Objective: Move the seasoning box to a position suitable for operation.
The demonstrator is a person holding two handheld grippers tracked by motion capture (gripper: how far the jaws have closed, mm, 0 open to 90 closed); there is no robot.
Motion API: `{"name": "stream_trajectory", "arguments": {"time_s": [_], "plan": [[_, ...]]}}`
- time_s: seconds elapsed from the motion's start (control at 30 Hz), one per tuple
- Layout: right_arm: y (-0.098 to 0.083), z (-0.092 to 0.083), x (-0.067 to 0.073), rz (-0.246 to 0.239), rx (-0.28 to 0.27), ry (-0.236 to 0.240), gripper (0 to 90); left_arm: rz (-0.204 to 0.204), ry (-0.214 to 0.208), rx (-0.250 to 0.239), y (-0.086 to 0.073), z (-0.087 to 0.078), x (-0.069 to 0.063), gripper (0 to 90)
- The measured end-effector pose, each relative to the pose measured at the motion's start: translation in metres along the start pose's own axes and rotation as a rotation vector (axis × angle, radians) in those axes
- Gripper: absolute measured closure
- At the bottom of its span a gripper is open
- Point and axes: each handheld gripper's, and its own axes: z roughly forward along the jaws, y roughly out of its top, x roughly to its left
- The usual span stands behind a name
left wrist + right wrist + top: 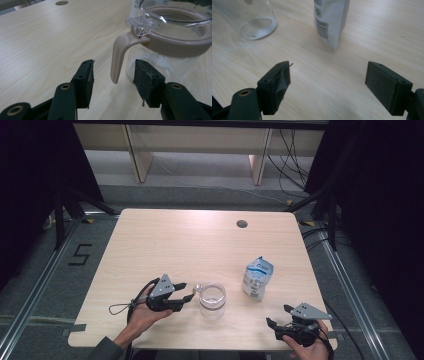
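So we've got the glass pitcher (pixel 212 300) sitting near the counter's (pixel 165 240) front edge, its beige handle (pixel 119 58) right between our left claw's (pixel 186 291) jaws. Jaws are about half apart, not touching the handle. Our right claw (pixel 279 315) sits wide apart, empty, near the white pouch (pixel 257 277).

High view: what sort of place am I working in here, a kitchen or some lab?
Most likely a lab or recording rig, not a kitchen: a bare wooden table with a cable hole, loose cables on the floor behind, and dark curtains around.
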Motion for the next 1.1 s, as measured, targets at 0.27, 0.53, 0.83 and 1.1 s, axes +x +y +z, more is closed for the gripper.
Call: {"name": "stream_trajectory", "arguments": {"time_s": [0.27, 0.53, 0.83, 1.1], "plan": [[0.000, 0.000, 0.000, -0.017, -0.010, -0.006, 21.5, -0.003, -0.003, 0.016, 0.001, 0.016, -0.002, 56.9], [0.000, -0.001, 0.002, 0.002, -0.003, -0.002, 21.6, 0.022, -0.014, 0.003, 0.002, 0.022, -0.001, 69.7], [0.000, -0.001, 0.004, 0.020, 0.005, 0.006, 21.6, 0.053, -0.016, -0.009, 0.001, 0.020, -0.001, 79.5], [0.000, 0.000, 0.000, -0.011, -0.008, 0.004, 21.6, 0.018, -0.009, -0.012, -0.003, 0.014, -0.006, 79.0]]}}
